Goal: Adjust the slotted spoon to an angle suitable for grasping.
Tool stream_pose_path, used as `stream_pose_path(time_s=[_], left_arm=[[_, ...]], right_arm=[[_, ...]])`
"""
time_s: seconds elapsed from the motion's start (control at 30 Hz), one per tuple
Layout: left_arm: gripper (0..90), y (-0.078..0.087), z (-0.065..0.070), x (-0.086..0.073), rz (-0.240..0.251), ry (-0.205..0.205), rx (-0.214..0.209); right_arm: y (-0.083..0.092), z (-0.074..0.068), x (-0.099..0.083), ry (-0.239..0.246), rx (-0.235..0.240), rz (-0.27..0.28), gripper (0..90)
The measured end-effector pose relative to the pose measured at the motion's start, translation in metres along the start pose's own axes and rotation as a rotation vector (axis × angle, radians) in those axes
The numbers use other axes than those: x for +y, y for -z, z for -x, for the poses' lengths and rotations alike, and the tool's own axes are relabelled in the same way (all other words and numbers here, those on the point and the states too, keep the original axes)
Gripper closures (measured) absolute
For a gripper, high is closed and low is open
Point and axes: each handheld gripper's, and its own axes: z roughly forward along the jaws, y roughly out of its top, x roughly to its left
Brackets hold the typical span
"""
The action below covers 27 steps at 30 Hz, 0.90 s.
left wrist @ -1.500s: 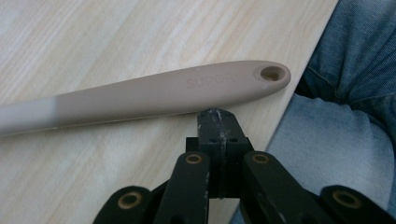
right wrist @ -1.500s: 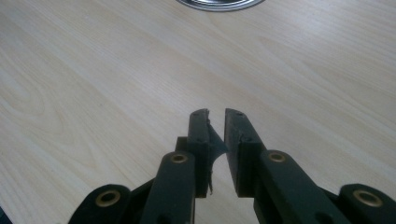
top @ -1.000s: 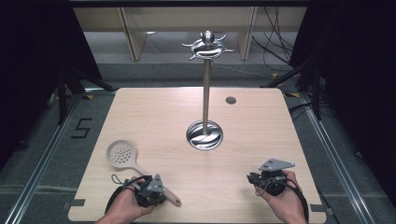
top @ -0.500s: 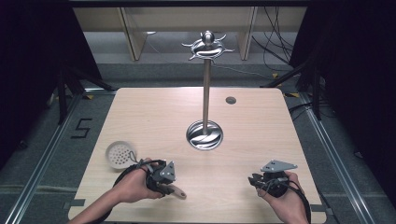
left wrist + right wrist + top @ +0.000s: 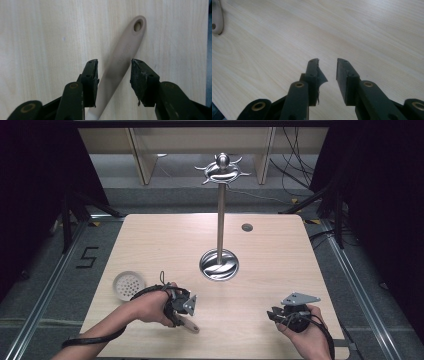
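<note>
My left tongs (image 5: 186, 306) hang over the near left part of the table (image 5: 280, 255), released; the jaws have just been opening and now stand apart on either side of the skimmer's beige handle (image 5: 120, 62), neither pad pressing it. The skimmer (image 5: 129, 285) lies flat on the table, perforated bowl toward the left edge, handle end with its hanging hole pointing toward me. My right tongs (image 5: 274, 314) hover near the right front, jaws also just opening, nothing between them. The steel stand (image 5: 219, 264) rises mid-table.

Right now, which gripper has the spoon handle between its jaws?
The left gripper: the beige skimmer handle lies between its open jaws. The right gripper has bare table between its jaws.
</note>
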Motion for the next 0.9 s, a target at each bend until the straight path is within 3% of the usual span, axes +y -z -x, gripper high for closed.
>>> stream_pose_path(time_s=[0.03,0.07,0.1,0.27,0.37,0.4,0.43,0.7,0.77,0.83,0.87,0.9], left_arm=[[56.2,-0.001,0.000,0.001,-0.004,-0.007,-0.005],[55.6,-0.003,0.002,0.001,0.021,0.016,-0.010],[55.3,-0.003,0.000,0.002,-0.008,-0.019,-0.010],[55.3,-0.008,-0.001,0.003,-0.033,-0.040,-0.027],[55.3,-0.013,-0.004,0.001,-0.041,-0.040,-0.037],[55.7,-0.016,-0.002,0.001,-0.019,-0.010,-0.040],[56.0,-0.015,-0.005,0.001,-0.049,-0.042,-0.039],[59.0,-0.019,-0.008,0.002,-0.068,-0.059,-0.061],[59.8,-0.019,-0.007,0.003,-0.070,-0.060,-0.066],[60.5,-0.019,-0.008,0.006,-0.097,-0.094,-0.065],[60.9,-0.019,-0.007,0.006,-0.096,-0.092,-0.068],[61.6,-0.019,-0.007,0.008,-0.117,-0.126,-0.065]], right_arm=[[0.000,0.000,0.000,0.003,-0.002,0.001,71.9],[0.000,0.000,0.000,0.002,-0.002,0.000,71.8],[0.000,0.000,0.000,0.004,-0.001,0.000,71.7],[0.000,0.000,0.000,0.005,0.001,0.002,71.4],[0.000,0.000,0.000,0.001,0.002,0.004,71.3],[0.000,0.000,0.000,-0.001,0.004,0.003,71.2],[0.000,0.000,0.000,-0.001,0.003,0.001,71.1],[-0.001,0.000,0.000,-0.001,0.007,-0.001,70.5],[-0.002,0.002,-0.001,0.019,0.005,0.004,70.4],[-0.003,0.002,-0.001,0.031,0.009,0.004,70.3],[-0.003,0.002,-0.001,0.032,0.009,0.003,70.1],[-0.003,0.002,-0.001,0.029,0.009,0.001,70.1]])
